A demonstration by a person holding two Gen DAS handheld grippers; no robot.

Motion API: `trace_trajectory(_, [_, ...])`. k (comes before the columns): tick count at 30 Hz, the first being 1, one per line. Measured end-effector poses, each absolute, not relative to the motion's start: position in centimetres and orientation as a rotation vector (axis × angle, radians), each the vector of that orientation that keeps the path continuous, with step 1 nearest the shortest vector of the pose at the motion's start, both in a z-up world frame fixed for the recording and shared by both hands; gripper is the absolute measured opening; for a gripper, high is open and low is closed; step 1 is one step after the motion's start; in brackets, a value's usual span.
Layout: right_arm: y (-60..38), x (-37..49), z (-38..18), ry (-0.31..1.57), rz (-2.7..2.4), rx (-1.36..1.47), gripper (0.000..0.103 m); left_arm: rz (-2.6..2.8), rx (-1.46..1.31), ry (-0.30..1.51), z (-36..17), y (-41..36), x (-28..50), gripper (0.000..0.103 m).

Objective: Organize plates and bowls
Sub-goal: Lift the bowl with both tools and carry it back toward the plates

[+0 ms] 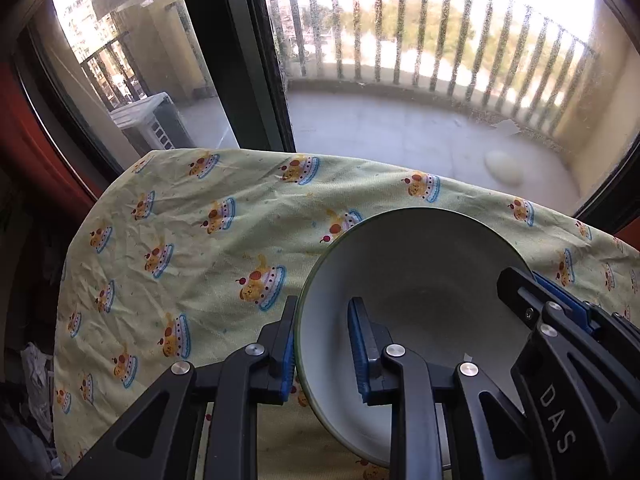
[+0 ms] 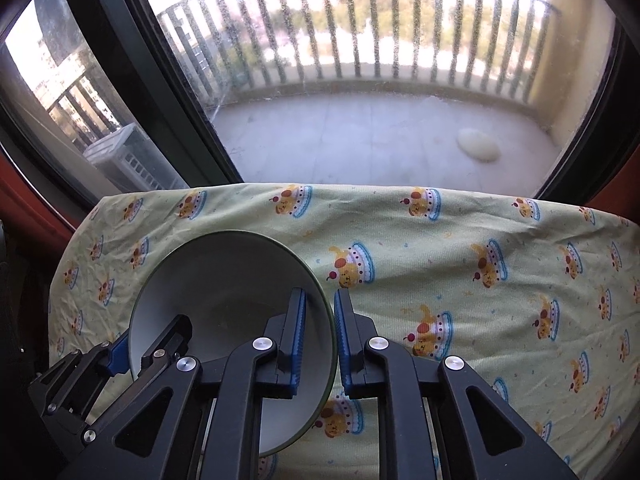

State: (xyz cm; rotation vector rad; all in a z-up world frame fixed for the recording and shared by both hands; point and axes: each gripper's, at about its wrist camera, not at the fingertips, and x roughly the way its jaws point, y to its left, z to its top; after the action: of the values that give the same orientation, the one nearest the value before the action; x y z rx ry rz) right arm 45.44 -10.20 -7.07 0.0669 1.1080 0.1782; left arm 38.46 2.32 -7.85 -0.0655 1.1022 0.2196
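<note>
Low in both frames, the bowl [image 1: 400, 292] sits tilted over the cloth [image 1: 192, 208]. Left gripper [image 1: 324, 344] and right gripper [image 2: 320, 336] each pinch opposite rims. A good lift likely means raising both together, keeping the bowl level.

One bowl [image 1: 404, 280] sits on one patterned cloth [image 1: 192, 240], and two tongs, left [image 1: 322, 350] and right [image 2: 320, 340], grip its rim.

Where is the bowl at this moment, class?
The bowl sits over the patterned tablecloth by the window: lower right in the left wrist view, lower left in the right. The left gripper and right gripper clamp opposite rims.
</note>
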Motion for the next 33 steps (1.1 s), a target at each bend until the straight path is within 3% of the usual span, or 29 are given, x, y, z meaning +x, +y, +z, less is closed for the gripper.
trace_trajectory(33, [-8.0,29.1,6.6,0.91,0.048,0.038,0.018,0.034,-0.015,0.912,3.5,4.7,24.3,0.022])
